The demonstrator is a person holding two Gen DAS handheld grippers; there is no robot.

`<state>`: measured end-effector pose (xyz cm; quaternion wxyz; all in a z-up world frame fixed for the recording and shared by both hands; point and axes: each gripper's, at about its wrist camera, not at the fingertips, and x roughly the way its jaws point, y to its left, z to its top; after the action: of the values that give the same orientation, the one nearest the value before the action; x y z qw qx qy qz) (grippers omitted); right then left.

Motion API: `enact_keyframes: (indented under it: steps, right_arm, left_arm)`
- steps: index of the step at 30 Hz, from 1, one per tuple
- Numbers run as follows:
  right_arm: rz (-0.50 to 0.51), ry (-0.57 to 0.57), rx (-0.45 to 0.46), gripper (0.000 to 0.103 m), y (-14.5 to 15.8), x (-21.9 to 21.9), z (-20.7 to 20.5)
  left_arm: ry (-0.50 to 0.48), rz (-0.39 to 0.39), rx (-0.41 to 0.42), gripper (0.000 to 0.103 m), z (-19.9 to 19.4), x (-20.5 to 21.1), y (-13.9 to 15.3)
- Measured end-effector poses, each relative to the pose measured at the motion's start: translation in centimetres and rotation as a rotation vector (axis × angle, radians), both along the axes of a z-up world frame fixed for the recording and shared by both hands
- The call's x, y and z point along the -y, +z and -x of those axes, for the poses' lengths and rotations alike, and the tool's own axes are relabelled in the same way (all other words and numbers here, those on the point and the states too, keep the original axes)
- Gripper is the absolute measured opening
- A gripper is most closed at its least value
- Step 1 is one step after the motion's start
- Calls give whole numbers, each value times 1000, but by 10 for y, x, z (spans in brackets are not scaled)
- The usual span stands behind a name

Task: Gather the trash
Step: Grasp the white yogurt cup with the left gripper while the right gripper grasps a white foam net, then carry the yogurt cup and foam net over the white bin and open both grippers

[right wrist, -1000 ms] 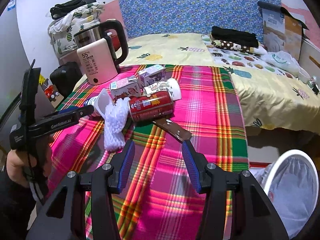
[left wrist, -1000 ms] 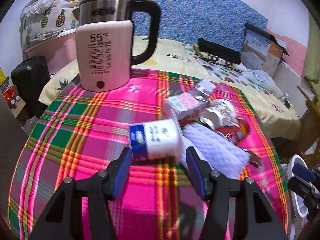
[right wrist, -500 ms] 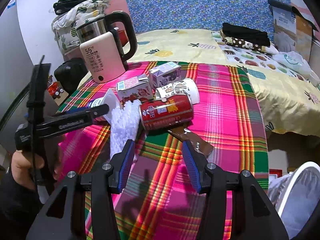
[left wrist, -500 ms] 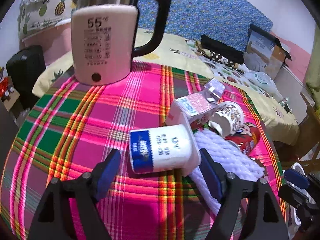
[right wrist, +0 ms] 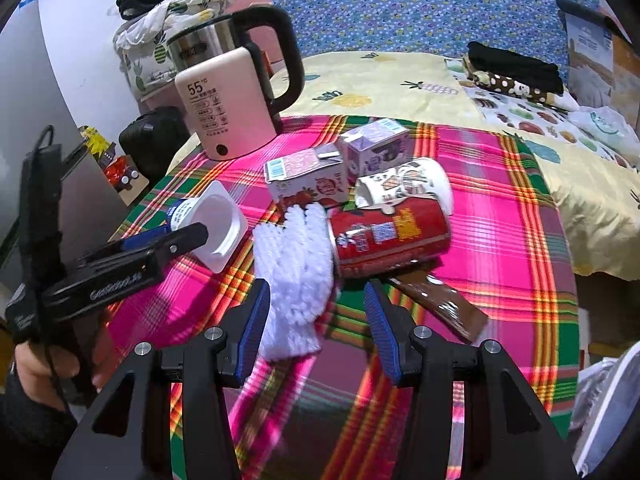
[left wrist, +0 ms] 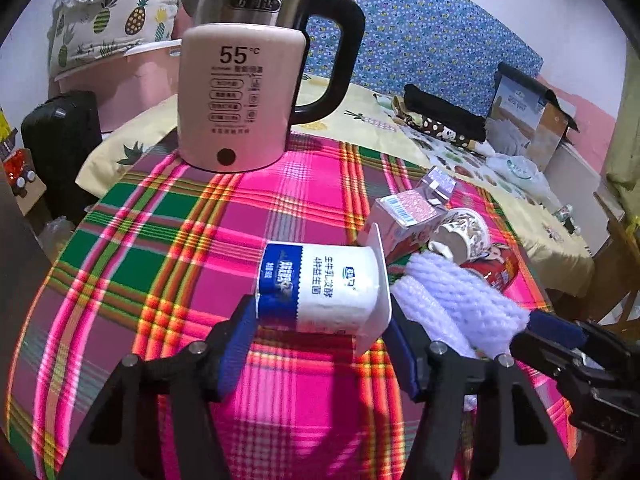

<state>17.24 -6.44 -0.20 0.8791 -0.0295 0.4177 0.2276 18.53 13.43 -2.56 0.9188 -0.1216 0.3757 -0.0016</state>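
On the bench [left wrist: 168,248], under a pink-and-green checked cloth, lay seven pieces of trash in one cluster: one yogurt cup [left wrist: 320,284], two small cartons [right wrist: 306,174] [right wrist: 376,148], one patterned paper cup [right wrist: 404,184], one red can [right wrist: 390,236], one white foam net [right wrist: 296,268] and one brown wrapper [right wrist: 440,304]. One kettle [left wrist: 244,92] stood upright at the far edge, well apart from them.

The left tool [left wrist: 320,344] had the yogurt cup, lying on its side, between its two blue pads, and its jaws were closing; the left pad looked to be at the cup's base, but whether both pads pressed on it could not be told. The right tool [right wrist: 316,320] hung open over the near end of the foam net, gripping nothing, with the can just beyond its tips. One white-rimmed bin [right wrist: 608,400] showed at the lower right, beside the bench. One bed [right wrist: 400,84] lay behind.
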Motion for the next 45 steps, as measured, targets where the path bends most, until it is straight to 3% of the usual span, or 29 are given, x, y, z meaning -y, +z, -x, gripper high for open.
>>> enact_keyframes:
  steps: [7, 8, 12, 26, 45]
  right_arm:
    - [22, -7, -14, 35, -9, -9, -12]
    - [24, -9, -16, 28, -9, -9, -11]
    - [24, -11, -6, 23, -6, -6, -6]
    - [-31, -20, 71, 21, 25, 28, 45]
    - [-33, -191, 90, 21, 28, 107, 100]
  left_arm:
    - [-5, -26, -7, 64, -3, 1, -1]
    - [-7, -26, -10, 64, -2, 2, -2]
    - [-1, -27, -11, 64, 0, 3, -1]
    - [-49, -17, 47, 63, 54, 38, 29]
    - [-276, -17, 42, 64, 95, 149, 39]
